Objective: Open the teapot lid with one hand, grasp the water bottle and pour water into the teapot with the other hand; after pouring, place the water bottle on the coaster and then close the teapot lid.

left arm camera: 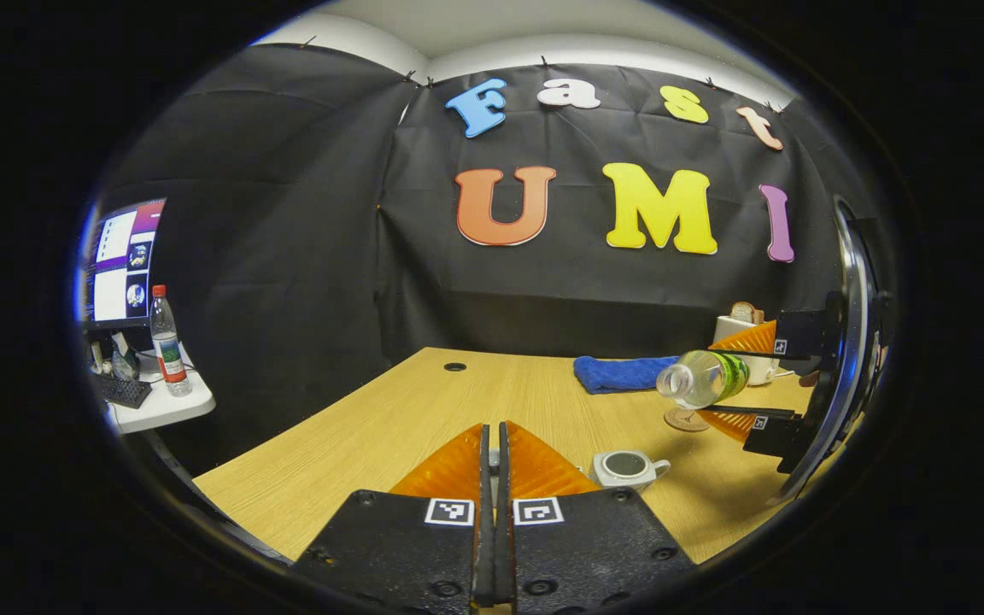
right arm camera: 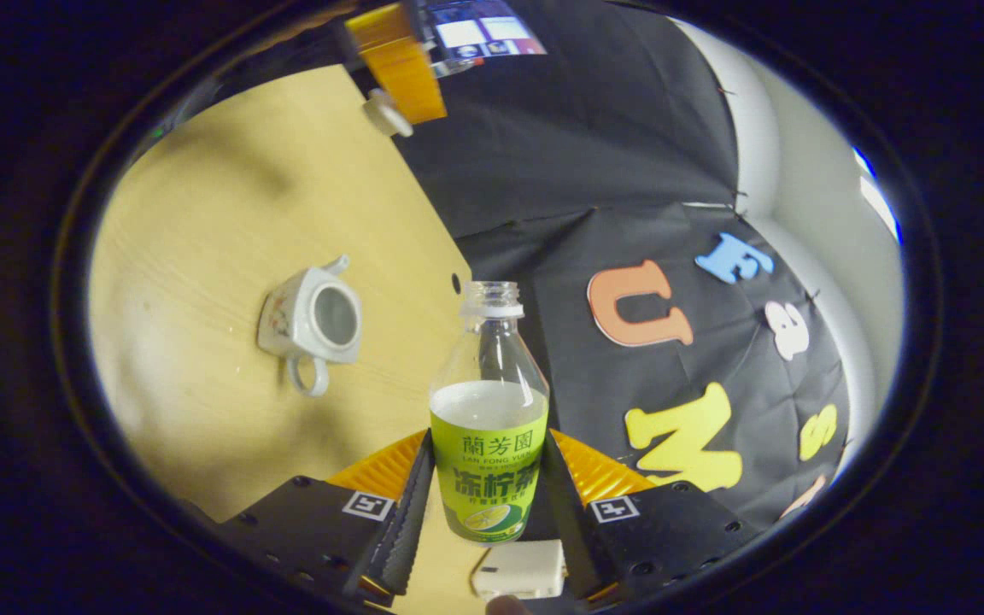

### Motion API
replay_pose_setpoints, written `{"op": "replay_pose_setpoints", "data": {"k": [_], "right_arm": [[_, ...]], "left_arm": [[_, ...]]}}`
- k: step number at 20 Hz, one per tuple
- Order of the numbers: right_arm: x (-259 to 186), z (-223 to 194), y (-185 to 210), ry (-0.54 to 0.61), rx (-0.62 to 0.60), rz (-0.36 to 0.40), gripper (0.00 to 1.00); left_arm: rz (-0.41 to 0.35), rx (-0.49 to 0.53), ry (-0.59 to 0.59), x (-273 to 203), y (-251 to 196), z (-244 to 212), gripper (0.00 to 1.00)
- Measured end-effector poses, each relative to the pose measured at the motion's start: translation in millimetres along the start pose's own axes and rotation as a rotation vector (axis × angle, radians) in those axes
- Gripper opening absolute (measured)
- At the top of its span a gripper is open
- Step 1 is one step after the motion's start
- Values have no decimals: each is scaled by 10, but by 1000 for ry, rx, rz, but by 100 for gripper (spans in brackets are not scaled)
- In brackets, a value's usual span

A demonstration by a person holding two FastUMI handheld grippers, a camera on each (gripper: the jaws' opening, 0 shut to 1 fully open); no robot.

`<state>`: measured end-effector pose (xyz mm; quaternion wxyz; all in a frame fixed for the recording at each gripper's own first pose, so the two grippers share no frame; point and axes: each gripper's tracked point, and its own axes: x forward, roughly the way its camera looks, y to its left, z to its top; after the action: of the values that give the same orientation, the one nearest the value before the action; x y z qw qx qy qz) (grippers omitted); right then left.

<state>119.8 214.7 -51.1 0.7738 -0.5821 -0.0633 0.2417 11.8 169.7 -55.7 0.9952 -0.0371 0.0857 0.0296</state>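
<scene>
The right gripper [right arm camera: 487, 500] grips the tilted water bottle [right arm camera: 489, 427] above the table [right arm camera: 202, 213]; the left gripper [left arm camera: 494, 461] pinches the lid [right arm camera: 387, 113], near the open teapot [left arm camera: 626, 468].

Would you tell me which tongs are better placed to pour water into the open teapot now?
The right tongs: they grip the uncapped water bottle, already tilted, with the lidless teapot close by. The left tongs are closed on the lid.

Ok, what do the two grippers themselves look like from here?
They match: the left gripper and right gripper each have black block bodies with small screws, a square black-and-white marker tag on each half, and ribbed, wedge-shaped fingers.
</scene>
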Motion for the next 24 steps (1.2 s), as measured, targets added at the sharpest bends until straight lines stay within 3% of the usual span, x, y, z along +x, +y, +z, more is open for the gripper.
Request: {"op": "replay_pose_setpoints", "data": {"k": [4, 8, 10, 16, 24], "right_arm": [[51, -224, -293, 0, 410, 4, 68], [136, -605, -697, -18, 934, -48, 68], [242, -836, -772, -10, 1123, -71, 69], [641, -1166, -489, 78, 1275, -73, 68], [887, -1268, -228, 150, 1291, -84, 68]], "left_arm": [[-32, 20, -12, -15, -178, 52, 3], [-65, 11, -21, -21, -309, 84, 3], [-71, 10, -18, -20, -345, 93, 3], [-69, 19, -23, -34, -330, 110, 2], [-56, 14, -18, -11, -253, 85, 3]]}}
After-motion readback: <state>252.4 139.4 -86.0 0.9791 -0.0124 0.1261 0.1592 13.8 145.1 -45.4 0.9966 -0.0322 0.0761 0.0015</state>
